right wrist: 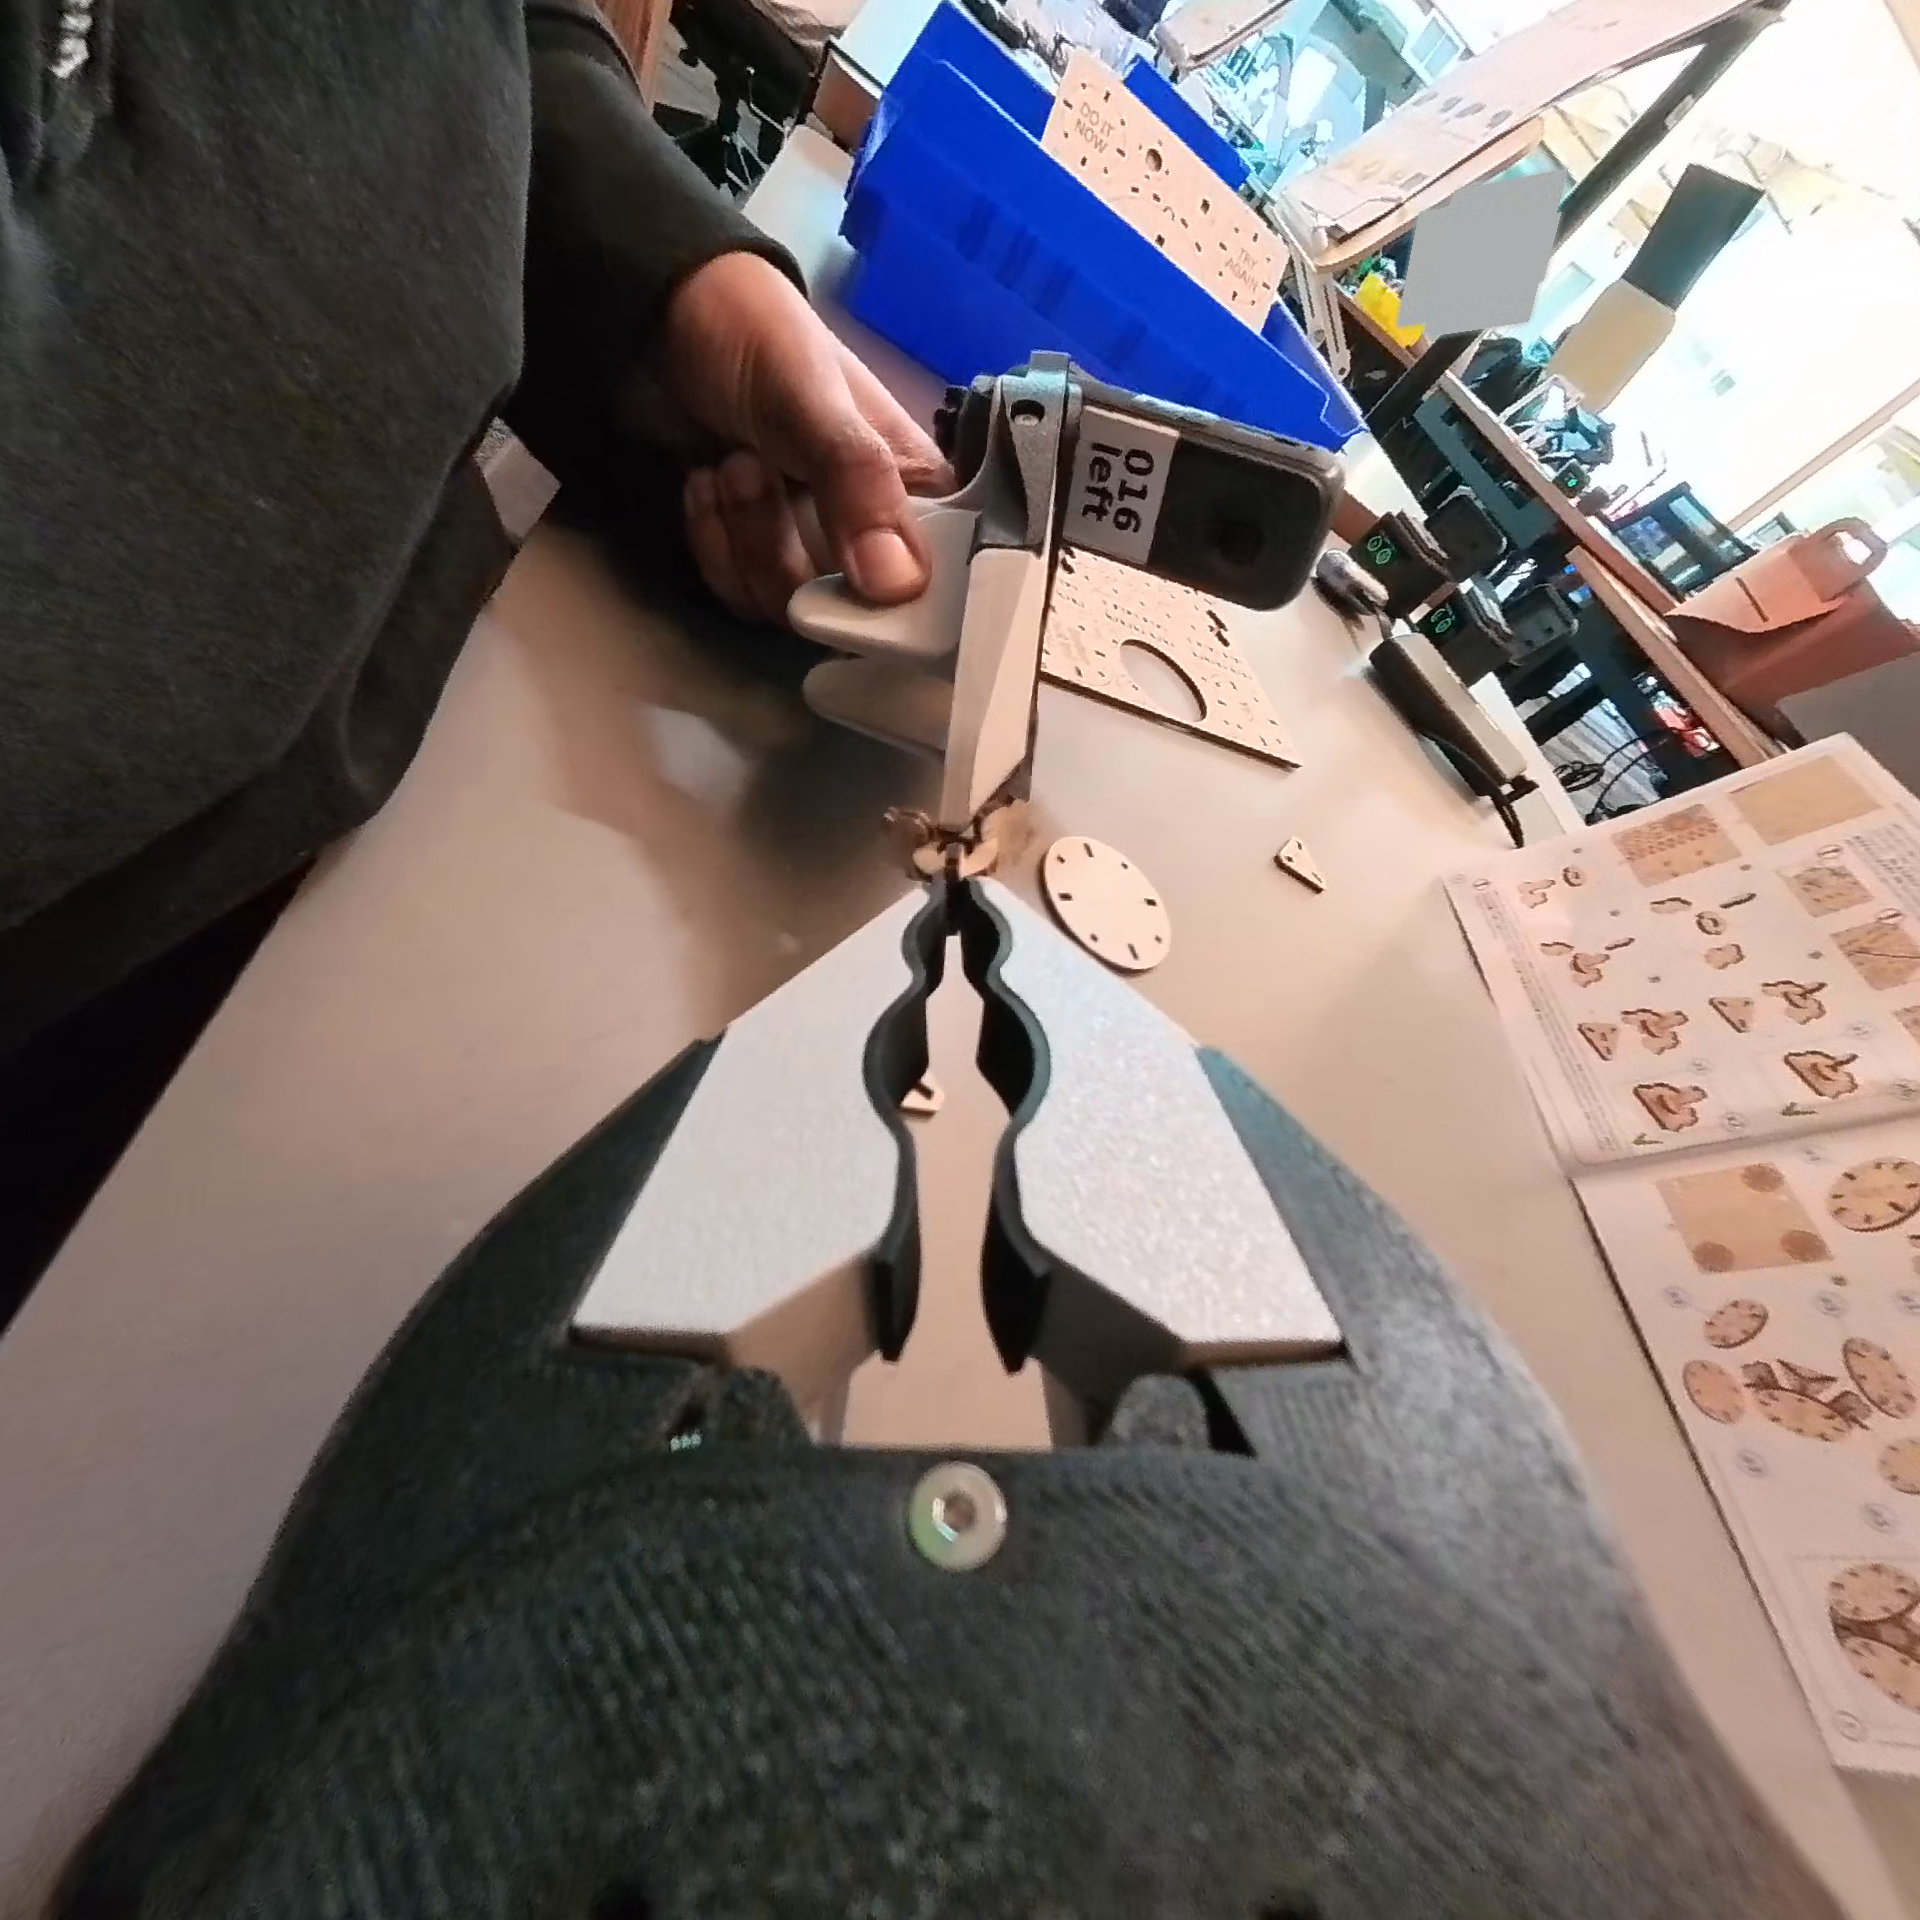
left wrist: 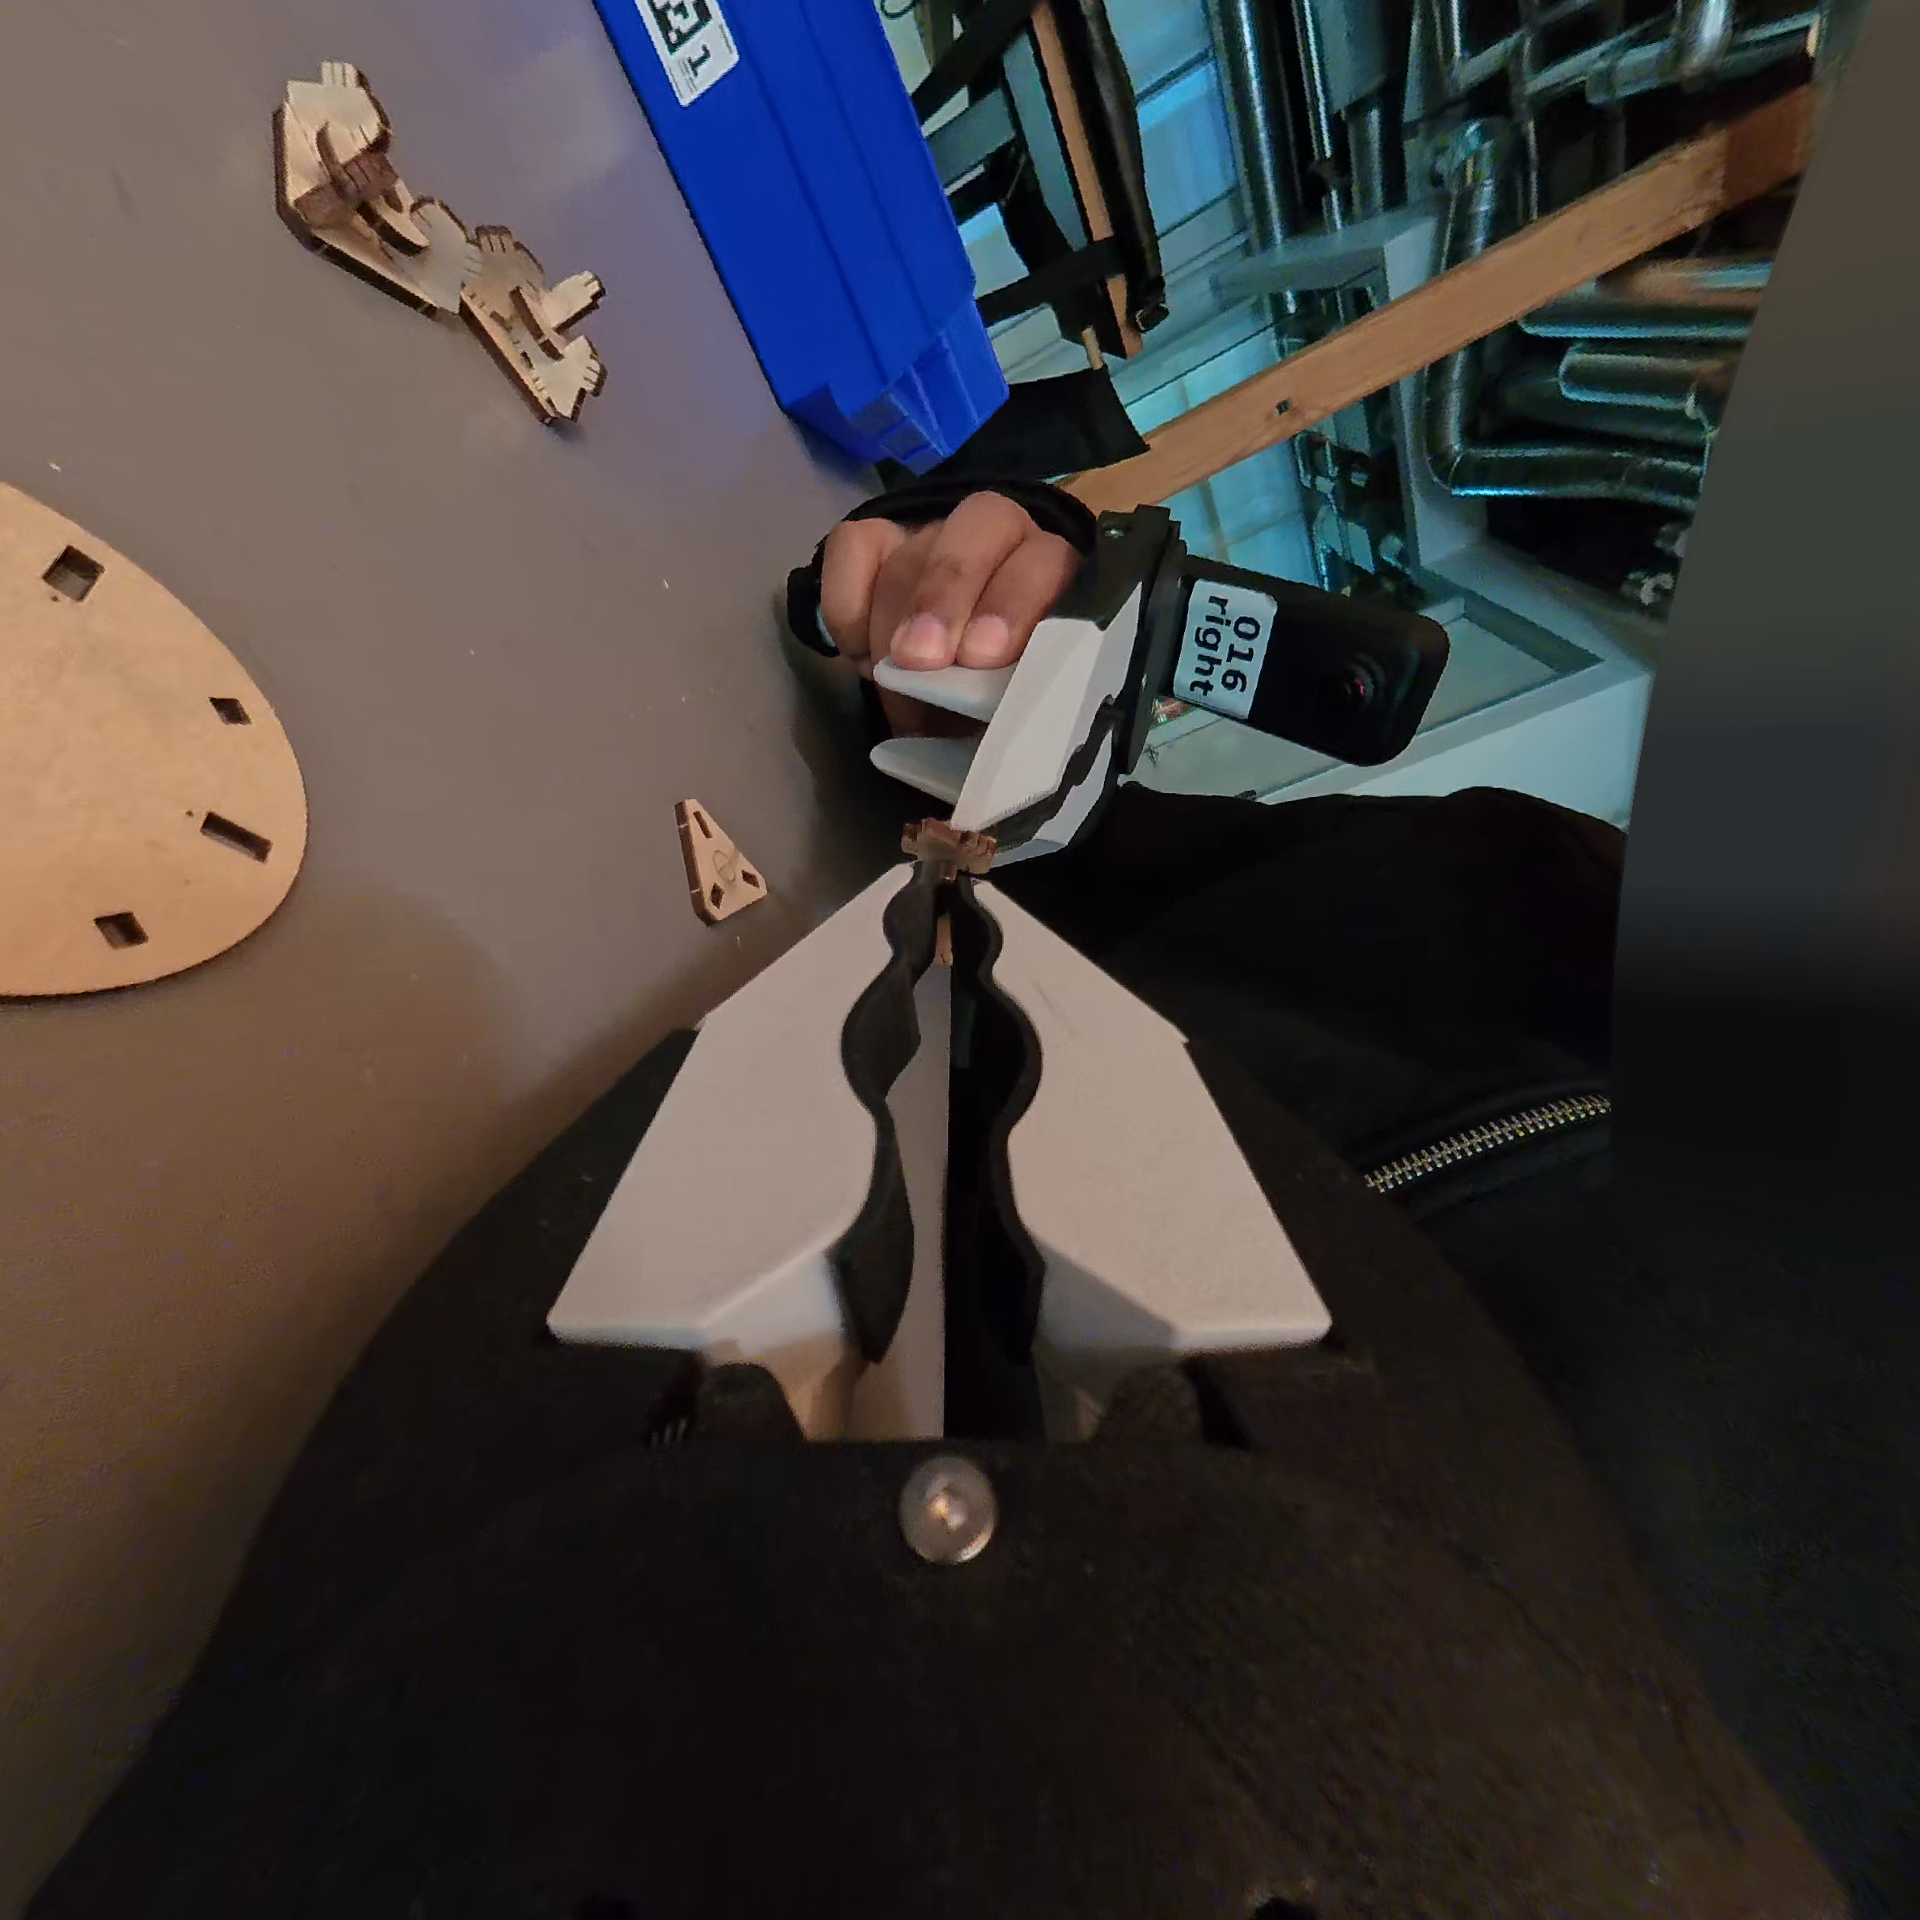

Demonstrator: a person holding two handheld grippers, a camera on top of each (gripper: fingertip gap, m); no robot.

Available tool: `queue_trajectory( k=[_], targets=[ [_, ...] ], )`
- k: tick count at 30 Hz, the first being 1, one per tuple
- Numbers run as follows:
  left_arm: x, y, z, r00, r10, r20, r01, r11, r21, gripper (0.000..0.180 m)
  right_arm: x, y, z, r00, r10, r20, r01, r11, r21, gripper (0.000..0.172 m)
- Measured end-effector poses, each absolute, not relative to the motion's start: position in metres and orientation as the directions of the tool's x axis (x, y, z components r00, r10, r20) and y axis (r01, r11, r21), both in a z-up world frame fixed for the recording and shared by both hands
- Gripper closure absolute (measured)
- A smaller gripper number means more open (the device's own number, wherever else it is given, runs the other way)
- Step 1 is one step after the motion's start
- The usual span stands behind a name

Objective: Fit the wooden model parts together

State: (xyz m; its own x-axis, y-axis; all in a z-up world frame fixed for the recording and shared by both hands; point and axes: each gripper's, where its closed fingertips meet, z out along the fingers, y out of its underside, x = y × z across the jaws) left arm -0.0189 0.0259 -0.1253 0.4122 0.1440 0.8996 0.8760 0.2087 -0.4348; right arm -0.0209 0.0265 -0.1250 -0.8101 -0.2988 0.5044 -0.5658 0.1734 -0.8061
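My left gripper (left wrist: 943, 896) is shut on a thin wooden piece (left wrist: 944, 935) that stands on edge between its pads. At its tips this piece meets a small toothed wooden piece (left wrist: 943, 842). My right gripper (left wrist: 1003, 844) comes in from the upper right and is shut on that toothed piece's end. In the right wrist view my right gripper (right wrist: 951, 896) pinches the small wooden parts (right wrist: 951, 857), and my left gripper (right wrist: 982, 805) comes down onto them from above. Both hold the parts just above the grey table (right wrist: 520, 935).
A slotted wooden disc (left wrist: 104, 748) (right wrist: 1107, 904) and a small triangular piece (left wrist: 719, 862) (right wrist: 1301, 862) lie nearby. Assembled wooden parts (left wrist: 416, 239), a blue bin (left wrist: 810, 208) (right wrist: 1039, 239), a cut-out wooden sheet (right wrist: 1164, 675) and an instruction sheet (right wrist: 1714, 1039) are around. A person's torso is close. Only a small space, under 4 cm, lies between the two pairs of fingers.
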Motion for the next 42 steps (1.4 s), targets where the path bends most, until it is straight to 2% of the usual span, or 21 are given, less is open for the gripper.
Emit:
queue_trajectory(
  k=[11, 18, 21, 25, 28, 33, 42],
  targets=[
    [-0.017, 0.029, -0.126, 0.4, 0.128, 0.908, 0.889, 0.185, -0.418, 0.178, -0.013, 0.029, -0.129, -0.799, -0.35, 0.489, -0.565, 0.155, -0.811, 0.171],
    [-0.019, 0.026, -0.119, 0.425, 0.1, 0.9, 0.873, 0.219, -0.436, 0.178, -0.019, 0.026, -0.12, -0.765, -0.246, 0.595, -0.63, 0.092, -0.772, 0.171],
    [-0.022, 0.022, -0.115, 0.472, 0.126, 0.873, 0.833, 0.261, -0.488, 0.178, -0.027, 0.026, -0.117, -0.802, -0.216, 0.557, -0.587, 0.111, -0.802, 0.148],
    [-0.028, 0.01, -0.102, 0.57, 0.191, 0.799, 0.72, 0.352, -0.598, 0.179, -0.032, 0.029, -0.094, -0.917, -0.2, 0.346, -0.363, 0.053, -0.93, 0.144],
    [-0.029, 0.005, -0.091, 0.649, 0.258, 0.716, 0.613, 0.38, -0.693, 0.179, -0.041, 0.027, -0.08, -0.968, -0.176, 0.178, -0.184, 0.016, -0.983, 0.139],
    [-0.027, 0.004, -0.077, 0.74, 0.359, 0.569, 0.451, 0.362, -0.816, 0.179, -0.038, 0.015, -0.083, -0.981, -0.168, 0.098, -0.11, 0.061, -0.992, 0.127],
    [-0.02, 0.017, -0.077, 0.788, 0.472, 0.394, 0.32, 0.232, -0.919, 0.179, -0.032, 0.015, -0.075, -0.982, -0.179, 0.054, -0.056, 0.008, -0.998, 0.143]
  ],
)
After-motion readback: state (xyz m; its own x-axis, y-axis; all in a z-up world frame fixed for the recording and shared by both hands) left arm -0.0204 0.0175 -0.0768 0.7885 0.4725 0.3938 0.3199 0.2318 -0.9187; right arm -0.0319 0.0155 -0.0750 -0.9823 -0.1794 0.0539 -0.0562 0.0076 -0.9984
